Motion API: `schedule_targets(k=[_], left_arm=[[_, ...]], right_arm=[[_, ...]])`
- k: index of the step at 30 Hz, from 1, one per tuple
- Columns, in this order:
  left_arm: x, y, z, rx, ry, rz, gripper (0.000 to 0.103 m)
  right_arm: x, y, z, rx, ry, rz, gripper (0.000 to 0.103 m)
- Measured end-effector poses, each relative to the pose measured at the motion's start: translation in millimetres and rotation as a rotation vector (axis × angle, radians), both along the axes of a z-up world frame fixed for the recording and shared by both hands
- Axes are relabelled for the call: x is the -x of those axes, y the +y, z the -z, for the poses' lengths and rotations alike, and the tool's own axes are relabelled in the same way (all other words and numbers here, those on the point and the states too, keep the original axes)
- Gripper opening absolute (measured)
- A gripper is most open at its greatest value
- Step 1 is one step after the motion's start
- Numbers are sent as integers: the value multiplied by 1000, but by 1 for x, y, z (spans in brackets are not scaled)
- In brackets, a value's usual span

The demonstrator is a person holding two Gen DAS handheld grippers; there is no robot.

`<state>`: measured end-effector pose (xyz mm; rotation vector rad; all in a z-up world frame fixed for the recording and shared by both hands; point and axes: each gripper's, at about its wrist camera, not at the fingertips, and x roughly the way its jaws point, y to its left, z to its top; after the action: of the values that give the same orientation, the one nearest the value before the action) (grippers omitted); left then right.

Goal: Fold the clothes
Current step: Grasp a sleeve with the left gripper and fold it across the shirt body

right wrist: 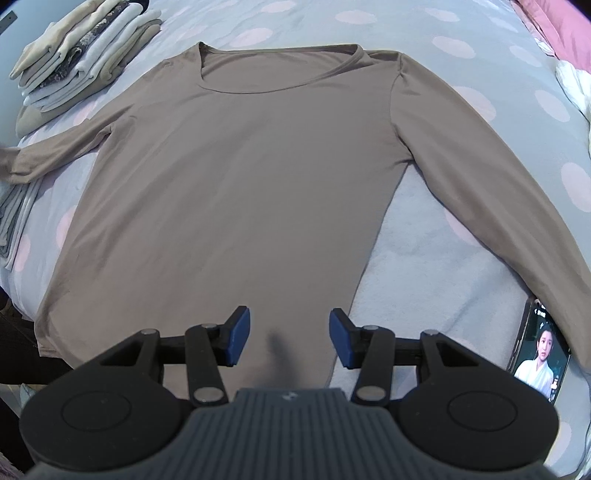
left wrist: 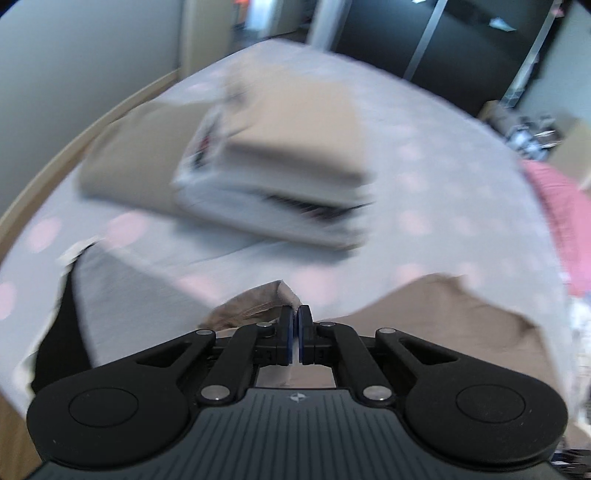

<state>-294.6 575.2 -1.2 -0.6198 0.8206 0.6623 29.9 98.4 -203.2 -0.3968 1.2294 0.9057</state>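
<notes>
A taupe long-sleeved shirt (right wrist: pixel 236 166) lies flat, front up, on the dotted bed sheet (right wrist: pixel 424 240), with both sleeves spread out. My right gripper (right wrist: pixel 290 332) hangs open just above the shirt's lower hem, nothing between its blue pads. The shirt's left sleeve (right wrist: pixel 37 155) runs off the picture's left edge. In the blurred left wrist view, my left gripper (left wrist: pixel 295 314) is shut on the sleeve cuff (left wrist: pixel 258 302), which sticks up between the pads. More of the taupe fabric (left wrist: pixel 424 314) shows to its right.
A stack of folded clothes (right wrist: pixel 81 55) sits at the far left of the bed, also in the left wrist view as a stack (left wrist: pixel 280 162). A phone (right wrist: pixel 539 354) with a lit screen lies at the right. Pink bedding (right wrist: pixel 561 29) is at the far right. A grey garment (left wrist: pixel 122 295) lies at the left.
</notes>
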Motion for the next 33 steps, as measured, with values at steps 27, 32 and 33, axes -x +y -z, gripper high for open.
schedule_targets(k=[27,32,33], left_arm=[[-341,-234,-7,217,-106,676,1],[-369,-250,46,297,-24,750,18],[-368,-250,51,296,-21,748,25]], right_arm=[[-101,42,-48,-63,-87,66,51],[-119,42,-36,-52,-60,113,51],[-121,43,-34,-46,-59,116,51]])
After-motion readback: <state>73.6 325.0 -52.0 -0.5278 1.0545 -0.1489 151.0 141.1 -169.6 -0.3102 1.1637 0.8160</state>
